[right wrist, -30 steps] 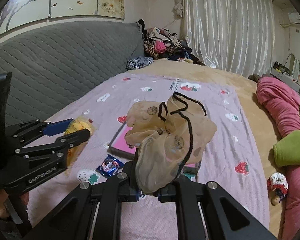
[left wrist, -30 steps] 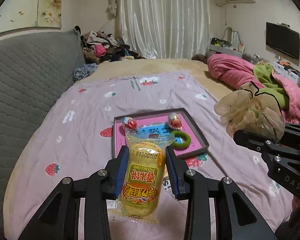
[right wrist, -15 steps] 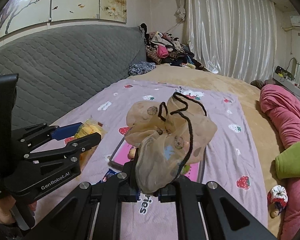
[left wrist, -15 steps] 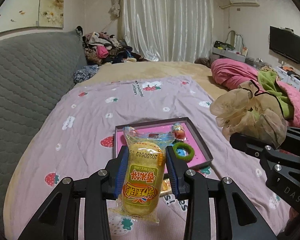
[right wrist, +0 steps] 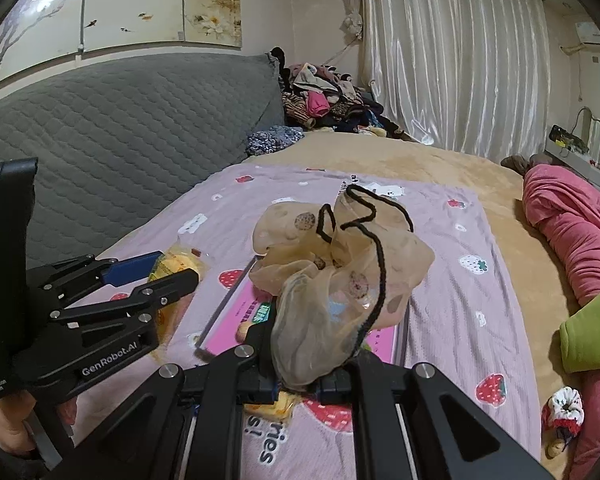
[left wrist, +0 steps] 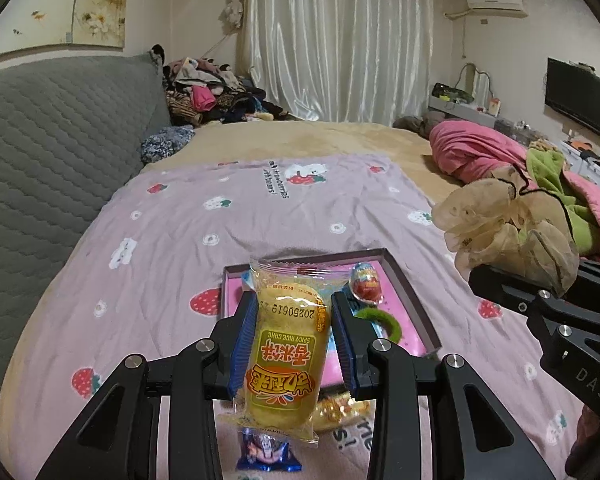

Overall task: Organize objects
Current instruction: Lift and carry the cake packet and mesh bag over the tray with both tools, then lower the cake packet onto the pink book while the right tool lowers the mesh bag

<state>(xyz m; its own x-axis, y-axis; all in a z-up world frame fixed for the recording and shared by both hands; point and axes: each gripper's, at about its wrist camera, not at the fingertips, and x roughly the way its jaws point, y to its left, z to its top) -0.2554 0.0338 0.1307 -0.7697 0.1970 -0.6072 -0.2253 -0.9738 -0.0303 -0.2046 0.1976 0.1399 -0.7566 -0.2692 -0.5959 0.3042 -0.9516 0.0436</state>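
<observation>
A: Left tool (left wrist: pixel 293 334) was clamped on the yellow snack pack (left wrist: pixel 286 354), blue pads on its two long sides, pack raised over the near edge of the pink tray (left wrist: pixel 414 312) on the bed.

B: And the right tool (right wrist: pixel 296 380)?

A: Clenched tight on the sheer beige scrunchie (right wrist: pixel 336 276), pinched at its bottom edge; the rest flopped up and forward over the tray.

B: Handling notes?

A: Pack looked light, film slick and puffy, cake inside probably crushable. Side grip across the middle seemed the sensible hold, not the crimped ends. Scrunchie was soft, near weightless, no shape of its own. Any bunched fold would do, though the black cord (right wrist: pixel 364 216) trim might snag.

B: What did the views split on?

A: Left wrist view showed tray contents: a foil egg (left wrist: pixel 365 283) and a green hair ring (left wrist: pixel 380 320), plus a blue wrapper (left wrist: pixel 267 453) and a gold wrapper (left wrist: pixel 340 410) on the lilac strawberry blanket (left wrist: pixel 172 248) just in front of the tray. Right wrist view hid most of that behind the scrunchie, but it alone showed the person's hand (right wrist: pixel 10 424) on the left tool's handle and a small red-and-white knitted thing (right wrist: pixel 563 406) near the pink quilt (right wrist: pixel 572 220).

B: Tray depth?

A: Shallow rim, couldn't tell more.
</observation>
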